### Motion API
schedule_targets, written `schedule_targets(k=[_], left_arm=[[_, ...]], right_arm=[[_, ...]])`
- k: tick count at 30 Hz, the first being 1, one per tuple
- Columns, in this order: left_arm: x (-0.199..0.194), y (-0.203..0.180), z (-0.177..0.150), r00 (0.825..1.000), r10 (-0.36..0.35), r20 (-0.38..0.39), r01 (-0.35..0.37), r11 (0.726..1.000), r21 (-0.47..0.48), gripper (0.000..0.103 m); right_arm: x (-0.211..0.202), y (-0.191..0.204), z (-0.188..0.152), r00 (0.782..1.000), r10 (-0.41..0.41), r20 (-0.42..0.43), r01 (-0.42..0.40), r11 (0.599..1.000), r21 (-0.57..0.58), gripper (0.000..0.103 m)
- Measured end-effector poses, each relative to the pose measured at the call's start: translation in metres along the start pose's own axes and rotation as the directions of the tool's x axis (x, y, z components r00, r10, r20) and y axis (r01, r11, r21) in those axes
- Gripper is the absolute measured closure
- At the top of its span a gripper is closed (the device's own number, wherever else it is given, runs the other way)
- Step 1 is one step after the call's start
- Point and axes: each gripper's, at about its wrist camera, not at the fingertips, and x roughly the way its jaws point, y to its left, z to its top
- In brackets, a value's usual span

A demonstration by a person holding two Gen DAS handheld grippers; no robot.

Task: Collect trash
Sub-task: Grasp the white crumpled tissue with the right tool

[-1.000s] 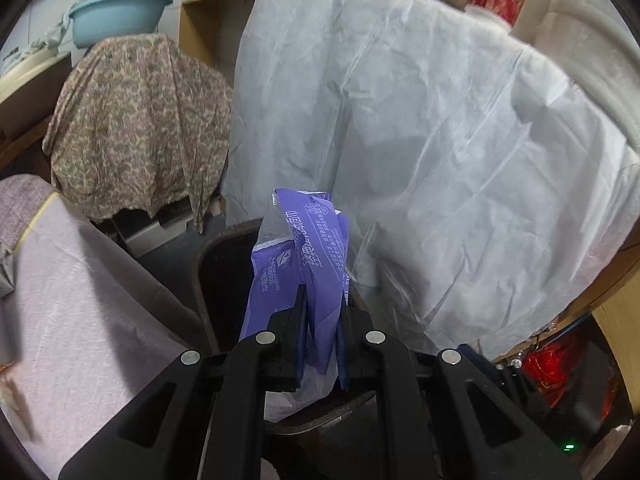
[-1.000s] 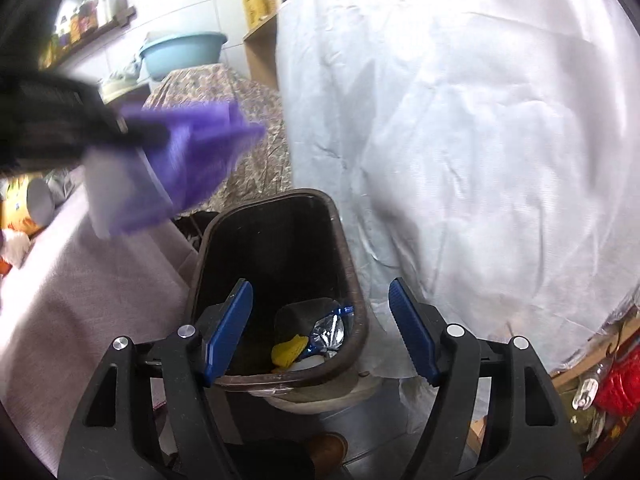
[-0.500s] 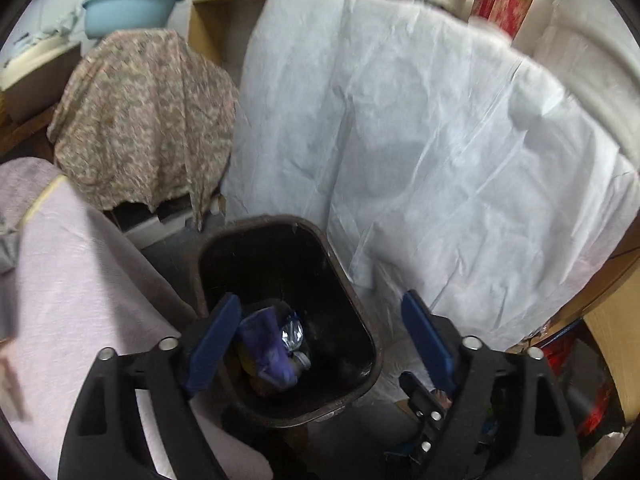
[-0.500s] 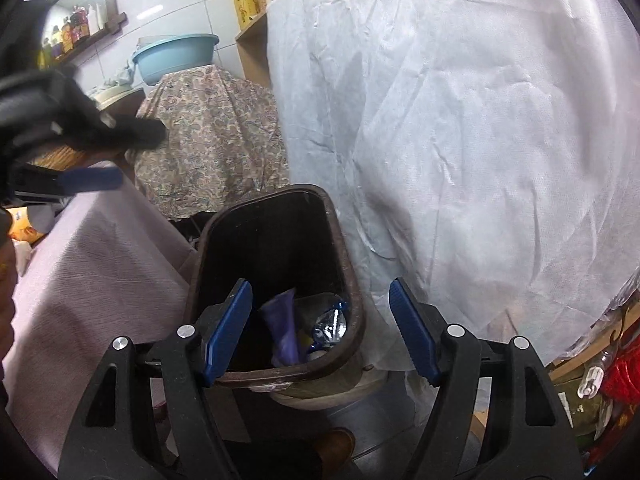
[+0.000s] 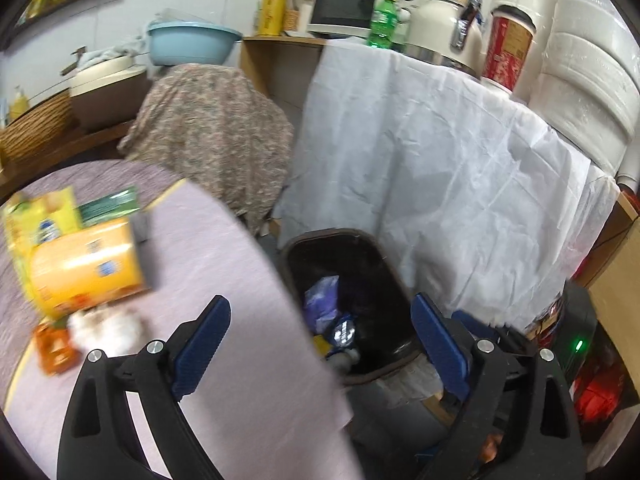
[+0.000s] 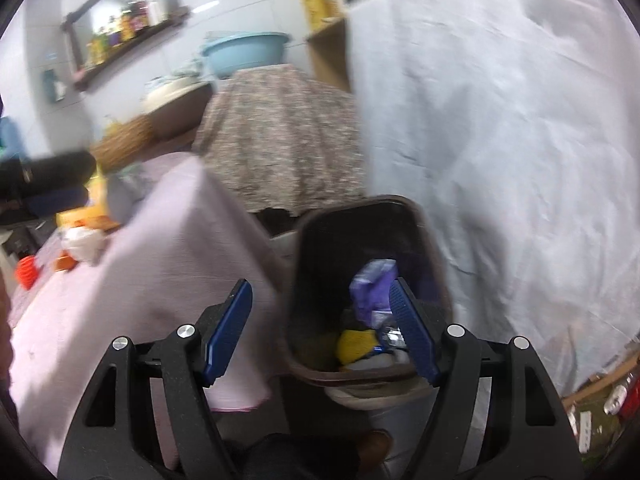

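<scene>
Crinkled purple wrapper [image 5: 322,300] lies in smooth dark bin [image 5: 384,280].

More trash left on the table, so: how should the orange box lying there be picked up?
The orange box lies on its side on the table. Probably best to come down from above and close the jaws across its two long flat faces near the middle.

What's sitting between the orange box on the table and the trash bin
Only bare pink tablecloth lies between the orange box and the trash bin, shown in the left wrist view.
</scene>
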Motion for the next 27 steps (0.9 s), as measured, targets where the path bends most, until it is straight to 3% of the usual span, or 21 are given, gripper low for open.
schedule_targets(k=[3, 7, 10, 14, 16, 22, 27], left_arm=[[-0.021, 0.026, -0.011, 1.000, 0.031, 0.000, -0.031, 0.999, -0.028, 0.012], [-0.055, 0.066, -0.032, 0.994, 0.104, 0.016, -0.102, 0.992, -0.078, 0.012], [-0.083, 0.097, -0.052, 0.977, 0.212, 0.036, -0.207, 0.972, -0.109, 0.012], [-0.118, 0.136, -0.082, 0.937, 0.349, 0.031, -0.340, 0.927, -0.158, 0.012], [-0.133, 0.155, -0.097, 0.926, 0.377, 0.017, -0.366, 0.908, -0.204, 0.012], [-0.157, 0.195, -0.131, 0.905, 0.424, -0.027, -0.413, 0.863, -0.290, 0.012], [-0.168, 0.212, -0.149, 0.899, 0.436, -0.044, -0.425, 0.842, -0.332, 0.012]], right_arm=[[0.000, 0.028, 0.006, 0.996, 0.087, -0.023, -0.088, 0.994, -0.066, 0.032], [0.002, 0.078, 0.016, 0.973, 0.222, -0.070, -0.230, 0.960, -0.158, 0.032], [0.004, 0.118, 0.019, 0.956, 0.276, -0.105, -0.294, 0.922, -0.253, 0.032], [0.014, 0.164, 0.022, 0.942, 0.297, -0.154, -0.333, 0.877, -0.347, 0.032], [0.020, 0.183, 0.026, 0.937, 0.299, -0.181, -0.347, 0.859, -0.376, 0.032], [0.038, 0.234, 0.031, 0.930, 0.280, -0.237, -0.363, 0.791, -0.492, 0.032], [0.059, 0.257, 0.030, 0.953, 0.205, -0.223, -0.299, 0.756, -0.582, 0.043]])
